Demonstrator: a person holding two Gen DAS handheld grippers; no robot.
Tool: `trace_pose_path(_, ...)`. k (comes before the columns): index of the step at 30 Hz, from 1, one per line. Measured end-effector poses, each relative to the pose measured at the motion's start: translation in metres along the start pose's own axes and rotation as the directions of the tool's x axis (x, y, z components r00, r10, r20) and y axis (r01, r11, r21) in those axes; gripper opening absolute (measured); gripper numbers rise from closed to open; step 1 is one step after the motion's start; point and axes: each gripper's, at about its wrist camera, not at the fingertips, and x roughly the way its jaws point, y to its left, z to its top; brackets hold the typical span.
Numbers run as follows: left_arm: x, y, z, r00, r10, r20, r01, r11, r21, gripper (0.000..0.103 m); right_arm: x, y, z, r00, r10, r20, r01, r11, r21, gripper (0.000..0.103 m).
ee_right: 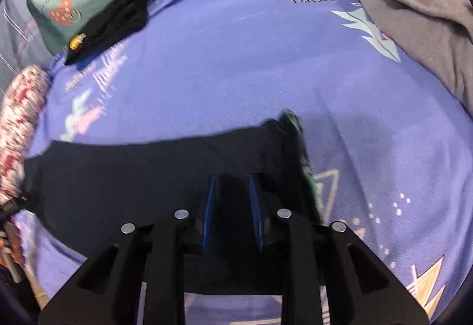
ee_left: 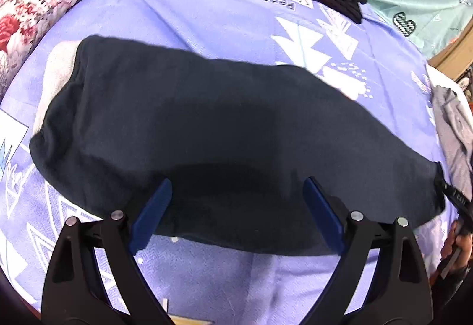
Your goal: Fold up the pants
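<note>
Pants [ee_left: 224,130], dark and folded, lie on the purple bed sheet [ee_left: 183,14], long axis from 9 to 3 o'clock. Left gripper [ee_left: 236,186] hangs spread above them; right gripper [ee_right: 232,177], slightly parted, pinches nothing at their 3 o'clock end.

Left tool [ee_left: 236,212] spread open over seemingly folded dark pants [ee_left: 224,130].

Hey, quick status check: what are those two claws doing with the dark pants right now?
Left gripper open above the dark pants. Right gripper slightly open over the pants' end. Pants flat on the purple bedsheet. Nothing in the way.
</note>
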Motion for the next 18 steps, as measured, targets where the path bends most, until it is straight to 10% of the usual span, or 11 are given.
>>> trace_pose_path(8,-0.008,-0.017,0.052,0.993,-0.040,0.110,0.037,0.999,0.029,0.096,0.020,0.115,0.039,0.971,0.231,-0.057,-0.237,0.960,-0.148,0.041)
trace_pose_path(18,0.007,0.008,0.065,0.966,0.215,0.145,-0.220,0.975,0.019,0.096,0.096,0.277,0.055,0.929,0.307,-0.205,-0.363,0.863,-0.351,0.041)
